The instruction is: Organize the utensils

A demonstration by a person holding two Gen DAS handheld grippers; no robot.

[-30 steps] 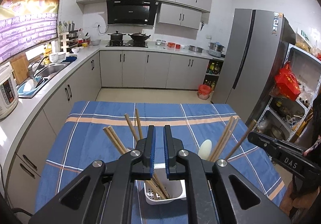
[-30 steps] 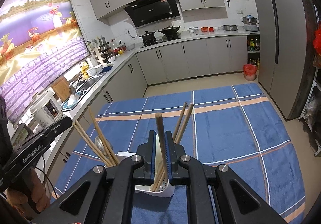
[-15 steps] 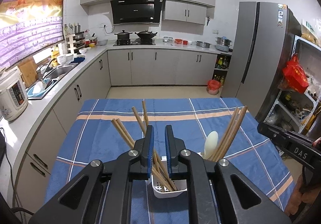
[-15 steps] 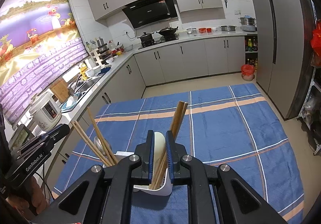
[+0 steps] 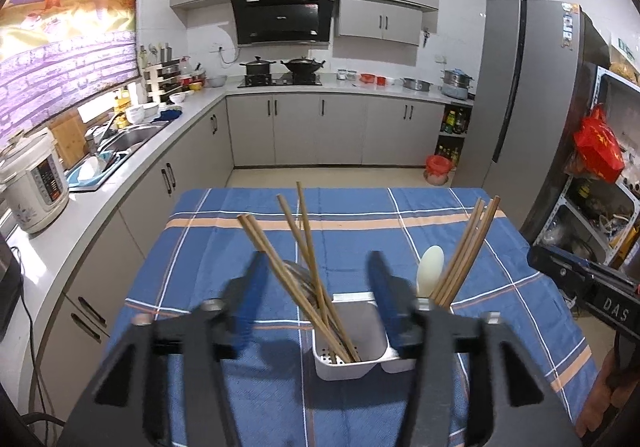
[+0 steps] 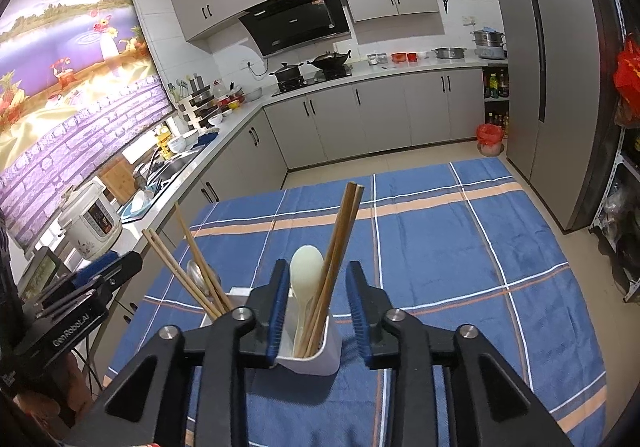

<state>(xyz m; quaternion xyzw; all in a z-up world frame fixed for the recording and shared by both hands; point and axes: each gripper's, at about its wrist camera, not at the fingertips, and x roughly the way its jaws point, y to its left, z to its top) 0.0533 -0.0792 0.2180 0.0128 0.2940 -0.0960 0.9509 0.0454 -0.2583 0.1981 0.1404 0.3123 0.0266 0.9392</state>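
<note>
A white utensil holder stands on the blue checked tablecloth. Its left compartment holds several wooden chopsticks and a metal spoon. The right compartment holds a pale spoon and more chopsticks. My left gripper hovers over the left compartment, its jaws opening, pads clear of the sticks between them. My right gripper hangs above the right compartment, its jaws opening around the pale spoon and chopsticks without pressing on them.
A kitchen counter with a rice cooker and a sink runs along the table's left side. A grey fridge and a metal shelf stand at the right. The cloth beyond the holder is bare.
Both grippers' jaws have spread from shut. The chopstick that was pinched in the right gripper now stands in the holder's right compartment with the others.
</note>
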